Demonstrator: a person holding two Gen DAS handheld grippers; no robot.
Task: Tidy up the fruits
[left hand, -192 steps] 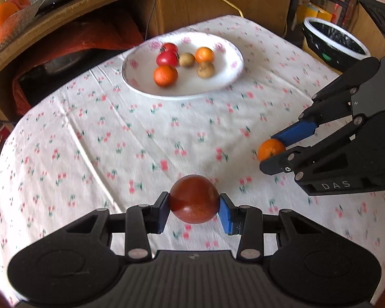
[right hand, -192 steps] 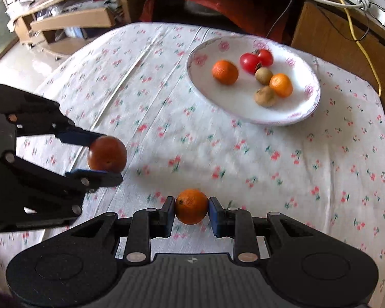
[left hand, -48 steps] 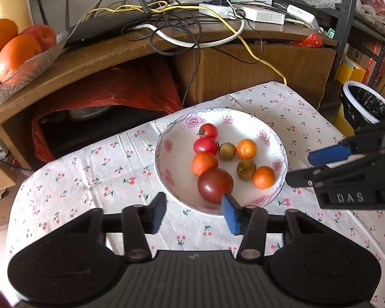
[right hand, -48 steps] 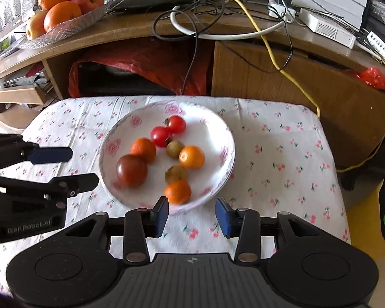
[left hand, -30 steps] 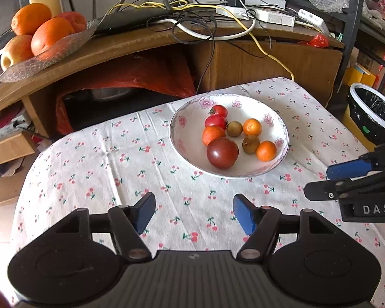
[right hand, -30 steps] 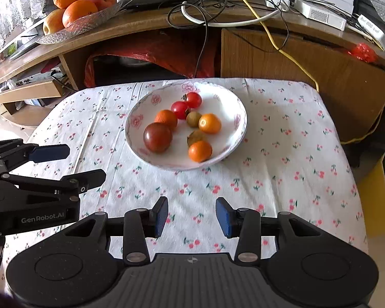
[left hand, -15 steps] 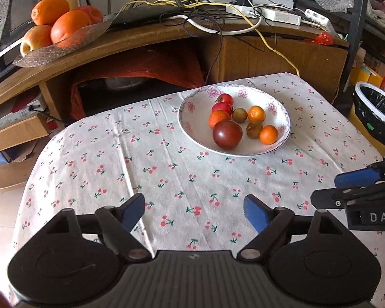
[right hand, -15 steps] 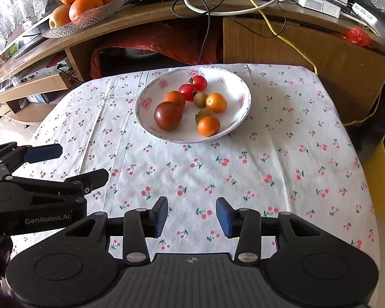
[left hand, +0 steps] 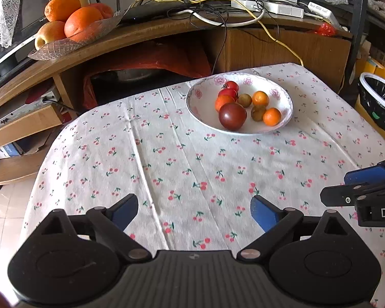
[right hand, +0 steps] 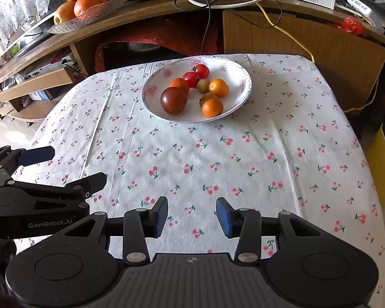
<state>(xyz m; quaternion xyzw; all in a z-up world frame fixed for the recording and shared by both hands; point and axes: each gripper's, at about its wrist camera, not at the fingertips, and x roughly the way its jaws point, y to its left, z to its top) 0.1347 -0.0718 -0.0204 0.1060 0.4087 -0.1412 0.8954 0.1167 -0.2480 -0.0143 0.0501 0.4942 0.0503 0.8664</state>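
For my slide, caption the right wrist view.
Both claws open, fruit gathered in the floral plate.

glossy ceramic plate on creased cloth tablecloth.

The left gripper is showing the white words "GenRobot.AI" on its black side, seen from the right wrist view. The right gripper is carrying white letters "DA" on its black body in the left wrist view, and the frame edge is cutting off the rest. Other small print on the shelf boxes is staying too blurred to read.
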